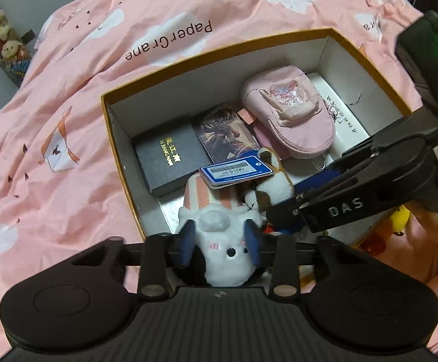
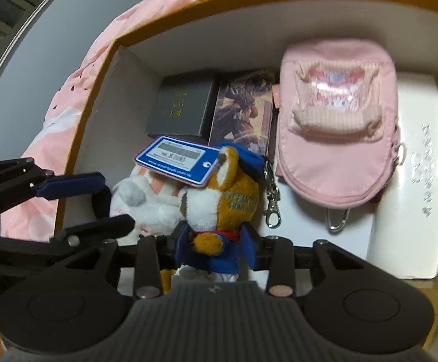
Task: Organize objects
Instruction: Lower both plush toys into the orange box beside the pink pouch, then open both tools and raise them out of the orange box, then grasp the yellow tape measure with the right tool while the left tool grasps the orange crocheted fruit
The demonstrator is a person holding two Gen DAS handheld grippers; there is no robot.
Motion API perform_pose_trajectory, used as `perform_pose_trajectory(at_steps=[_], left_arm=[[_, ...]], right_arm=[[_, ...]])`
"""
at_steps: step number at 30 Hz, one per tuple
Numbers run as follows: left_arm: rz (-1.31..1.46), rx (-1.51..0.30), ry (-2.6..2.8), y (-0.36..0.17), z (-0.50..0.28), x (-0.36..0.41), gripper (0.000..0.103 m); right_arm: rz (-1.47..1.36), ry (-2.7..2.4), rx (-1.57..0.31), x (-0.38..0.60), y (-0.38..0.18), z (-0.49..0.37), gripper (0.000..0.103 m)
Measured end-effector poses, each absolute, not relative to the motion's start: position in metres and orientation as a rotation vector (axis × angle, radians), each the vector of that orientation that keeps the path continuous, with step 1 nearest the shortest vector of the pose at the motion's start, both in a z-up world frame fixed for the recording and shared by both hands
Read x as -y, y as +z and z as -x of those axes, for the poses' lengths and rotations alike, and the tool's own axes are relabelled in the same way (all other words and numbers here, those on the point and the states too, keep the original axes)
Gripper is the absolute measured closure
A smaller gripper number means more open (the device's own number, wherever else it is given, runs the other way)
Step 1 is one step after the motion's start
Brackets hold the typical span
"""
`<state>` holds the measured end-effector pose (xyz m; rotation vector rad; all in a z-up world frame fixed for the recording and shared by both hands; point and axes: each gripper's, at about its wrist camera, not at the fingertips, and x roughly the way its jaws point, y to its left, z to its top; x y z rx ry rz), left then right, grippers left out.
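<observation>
A pink cloud-print duvet (image 1: 68,96) filled the upper left of the left wrist view. On it sat an orange-rimmed cardboard box (image 1: 219,49), centre frame. Inside lay a white box (image 2: 415,163) at right, a pink pouch (image 1: 291,114), a dark gift box (image 1: 170,157) and an illustrated box (image 1: 228,135). The left gripper (image 1: 220,238), bottom centre, was clamped on a white plush rabbit (image 1: 225,253). The right gripper (image 2: 215,241) gripped a fox plush keychain (image 2: 228,199), and a blue card (image 2: 176,160) rested on both toys.
</observation>
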<state>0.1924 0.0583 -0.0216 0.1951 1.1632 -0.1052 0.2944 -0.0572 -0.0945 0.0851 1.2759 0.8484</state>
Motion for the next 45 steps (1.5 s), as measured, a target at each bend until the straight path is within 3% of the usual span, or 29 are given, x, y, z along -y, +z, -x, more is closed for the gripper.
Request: perform_pose_trajectory(at_steps=[15, 23, 36, 38, 45], left_arm=[[0.048, -1.017, -0.029, -0.006, -0.173, -0.083, 0.067], [0.087, -0.995, -0.038, -0.007, -0.165, -0.079, 0.067], [0.095, -0.767, -0.279, 0.027, -0.111, -0.025, 0.067], [0.092, -0.783, -0.35, 0.021, -0.107, -0.011, 0.067], [-0.065, -0.856, -0.505, -0.026, -0.105, 0.033, 0.067]], right_arm=[[-0.018, 0.864, -1.207, 0.05, -0.085, -0.289, 0.071], [0.029, 0.847, -1.149, 0.054, -0.072, -0.279, 0.066], [0.068, 0.74, -0.767, 0.143, 0.011, -0.195, 0.063], [0.076, 0.698, -0.749, 0.161, 0.012, -0.182, 0.059], [0.128, 0.571, -0.84, 0.206, -0.023, -0.152, 0.059]])
